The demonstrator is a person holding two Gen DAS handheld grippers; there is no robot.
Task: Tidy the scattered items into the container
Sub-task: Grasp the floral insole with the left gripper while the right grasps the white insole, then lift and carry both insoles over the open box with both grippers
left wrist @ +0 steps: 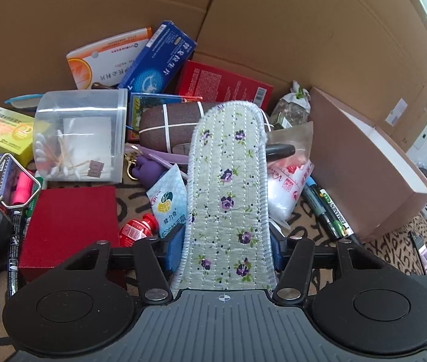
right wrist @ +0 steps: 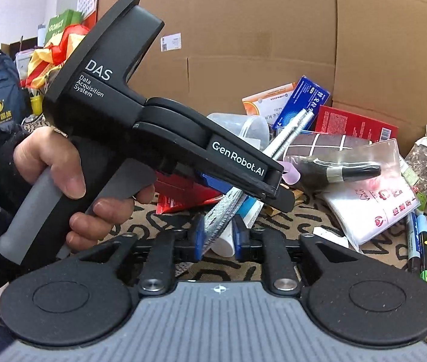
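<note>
Left tongs (left wrist: pixel 225 241): blue pads clenched on the flanks of a floral insole (left wrist: pixel 228 187), held flat, toe at 12 o'clock. Right tongs (right wrist: pixel 218 236): pads set either side of the same insole (right wrist: pixel 222 214), seen edge-on; contact cannot be told. Hand (right wrist: pixel 71 178) grips the left handle at 9 o'clock. Beyond, on the patterned table (left wrist: pixel 129 208): clear tub (left wrist: pixel 83 132) at 10 o'clock, red box (left wrist: pixel 71 226) at 9, markers (left wrist: pixel 331 211) at 3, brown carton (left wrist: pixel 364 163) at 2.
</note>
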